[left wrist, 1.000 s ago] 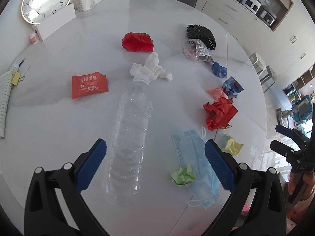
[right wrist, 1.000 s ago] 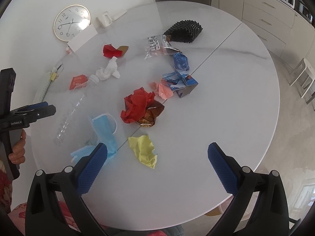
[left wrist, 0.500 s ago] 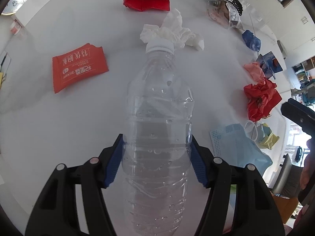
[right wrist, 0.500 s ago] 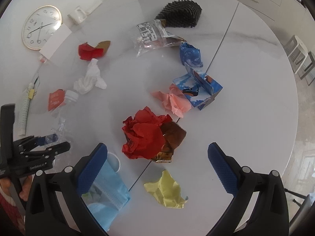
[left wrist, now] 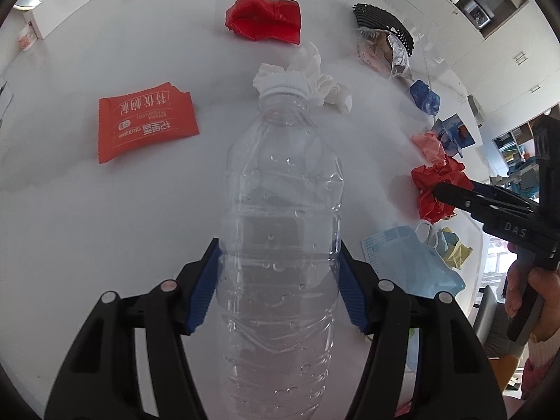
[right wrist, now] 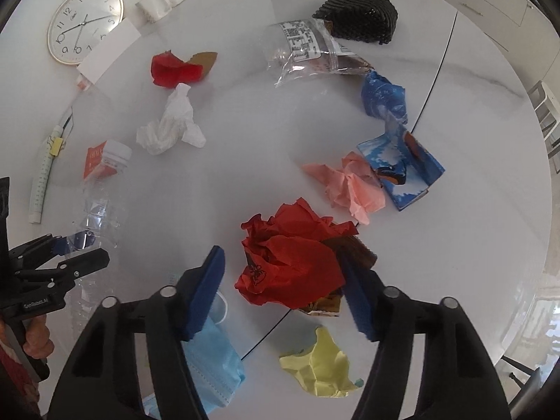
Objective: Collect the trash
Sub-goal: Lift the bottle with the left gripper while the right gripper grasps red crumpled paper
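Observation:
My left gripper (left wrist: 279, 281) is shut on a clear plastic bottle (left wrist: 280, 245) with a white cap, which lies on the white table (left wrist: 105, 227); both blue pads press its sides. In the right wrist view the bottle (right wrist: 101, 203) lies at the left. My right gripper (right wrist: 285, 288) straddles a crumpled red wrapper (right wrist: 294, 259). The right pad touches it; a gap remains at the left pad. The red wrapper also shows in the left wrist view (left wrist: 437, 185), with the right gripper's fingers (left wrist: 465, 199) over it.
Other trash lies around: a blue face mask (right wrist: 210, 353), yellow paper (right wrist: 322, 360), pink paper (right wrist: 350, 185), a blue carton (right wrist: 402, 168), white tissue (right wrist: 171, 126), a red packet (left wrist: 145, 120), a red bag (left wrist: 266, 17), a clear bag (right wrist: 304, 49). A clock (right wrist: 84, 21) stands at the back left.
My left gripper came down over the bottle and shut on it. My right gripper moved down to the red wrapper and its jaws narrowed around it.

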Tool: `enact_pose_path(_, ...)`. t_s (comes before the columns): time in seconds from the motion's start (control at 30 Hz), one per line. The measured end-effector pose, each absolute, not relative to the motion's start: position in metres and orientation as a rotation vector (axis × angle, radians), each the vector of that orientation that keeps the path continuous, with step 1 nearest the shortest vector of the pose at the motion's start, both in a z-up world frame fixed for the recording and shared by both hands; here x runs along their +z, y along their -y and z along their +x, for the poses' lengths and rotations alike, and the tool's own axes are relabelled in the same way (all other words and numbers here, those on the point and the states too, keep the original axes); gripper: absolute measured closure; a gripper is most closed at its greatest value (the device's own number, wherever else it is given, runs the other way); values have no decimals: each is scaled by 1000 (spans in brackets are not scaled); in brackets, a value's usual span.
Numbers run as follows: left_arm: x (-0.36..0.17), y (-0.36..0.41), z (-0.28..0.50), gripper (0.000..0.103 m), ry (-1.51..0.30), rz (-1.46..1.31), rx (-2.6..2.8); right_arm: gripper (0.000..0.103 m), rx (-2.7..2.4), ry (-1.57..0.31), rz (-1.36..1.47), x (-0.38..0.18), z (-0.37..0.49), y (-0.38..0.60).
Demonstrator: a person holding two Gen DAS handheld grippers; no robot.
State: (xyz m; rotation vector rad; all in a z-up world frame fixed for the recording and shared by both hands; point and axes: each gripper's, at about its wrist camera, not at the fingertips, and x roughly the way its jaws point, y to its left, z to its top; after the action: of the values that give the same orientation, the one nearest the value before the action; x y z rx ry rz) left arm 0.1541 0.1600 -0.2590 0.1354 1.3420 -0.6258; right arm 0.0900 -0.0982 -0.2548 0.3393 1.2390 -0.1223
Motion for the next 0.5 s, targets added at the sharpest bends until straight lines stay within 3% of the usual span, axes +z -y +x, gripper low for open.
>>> enact_pose_path(0.13, -254, -169, 152, 43, -1326, 112, -622, 75, -101, -1246, 274, -252, 97, 86)
enact_pose_path(0.17, -252, -172, 152, 43, -1325, 103, -622, 92, -92, -1240, 267, -249, 97, 84)
enact_pose_path(0.2, -251, -174, 152, 43, -1326, 94, -622, 95, -79, -1239, 265, -246, 98, 82)
enact_pose_path(0.5, -234, -175, 148, 43, -1272, 75, -613, 96, -11, -1139, 373, -212, 98, 89)
